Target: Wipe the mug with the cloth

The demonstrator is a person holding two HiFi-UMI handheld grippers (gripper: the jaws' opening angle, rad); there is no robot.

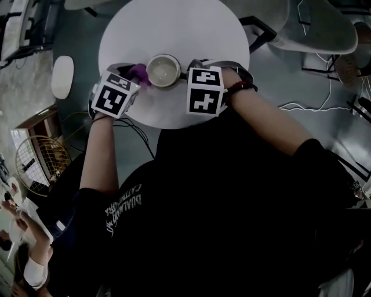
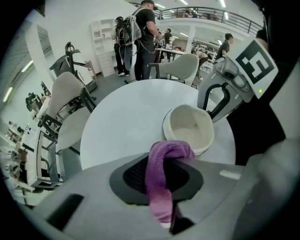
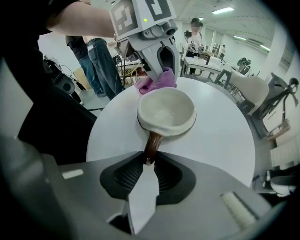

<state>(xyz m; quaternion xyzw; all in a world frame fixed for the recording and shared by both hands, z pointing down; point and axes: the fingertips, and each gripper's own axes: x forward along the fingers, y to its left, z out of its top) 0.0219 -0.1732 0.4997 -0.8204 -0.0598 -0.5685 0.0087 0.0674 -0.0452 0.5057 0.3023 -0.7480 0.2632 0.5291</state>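
Mug [image 1: 163, 70] upright on round white table [image 1: 174, 29], near the person's edge. Right gripper [image 3: 148, 161] clamped on its brown handle [image 3: 151, 143] — left gripper [image 2: 165, 159] pinching purple cloth [image 2: 159, 187], cloth up against the mug's outer side

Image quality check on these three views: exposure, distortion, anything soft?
Head view: underexposed, the black shirt loses all detail, and only the round white table reads bright. Left gripper view: well lit, strong fisheye bend with black corners, purple cloth in focus. Right gripper view: same fisheye bend, ceiling light blown out at the top, cream ceramic mug crisp.
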